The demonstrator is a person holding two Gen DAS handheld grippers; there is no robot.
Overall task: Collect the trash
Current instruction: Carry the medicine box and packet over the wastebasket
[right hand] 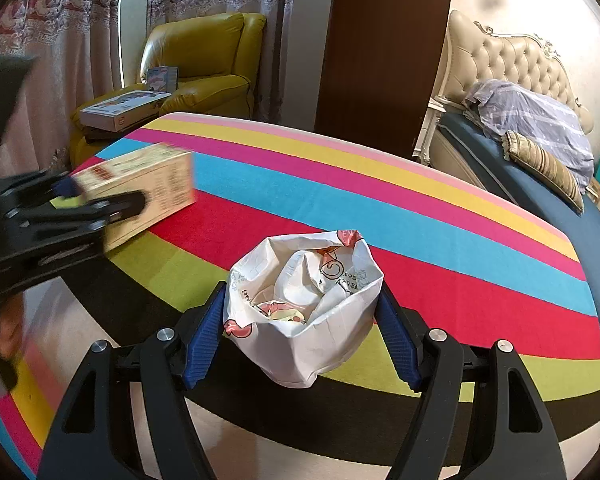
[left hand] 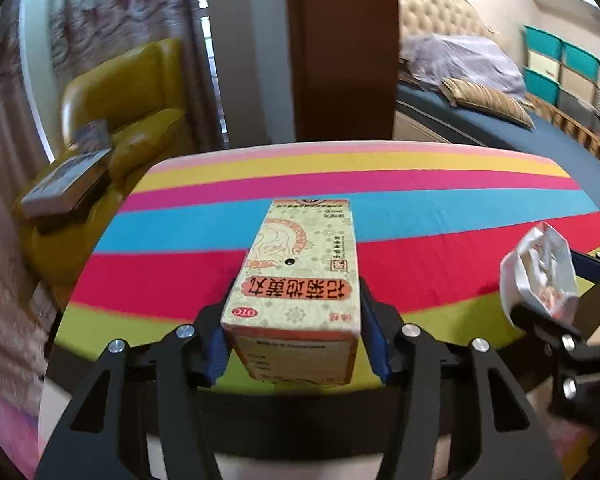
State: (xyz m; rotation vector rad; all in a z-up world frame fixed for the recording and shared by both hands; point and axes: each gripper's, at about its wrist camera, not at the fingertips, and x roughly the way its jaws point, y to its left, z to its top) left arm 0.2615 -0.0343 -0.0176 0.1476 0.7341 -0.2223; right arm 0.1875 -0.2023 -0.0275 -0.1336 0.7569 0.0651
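Carton (left hand: 296, 276) clamped in left tongs (left hand: 296, 344); striped tabletop (left hand: 440, 208) beyond open.

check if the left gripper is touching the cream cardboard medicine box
Touching. The left wrist view shows the left gripper with both blue pads pressed against the sides of the cream cardboard medicine box.

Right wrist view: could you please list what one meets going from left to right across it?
left gripper → medicine box → yellow armchair → white paper bag in the right gripper → brown door panel → striped cushion on the bed.
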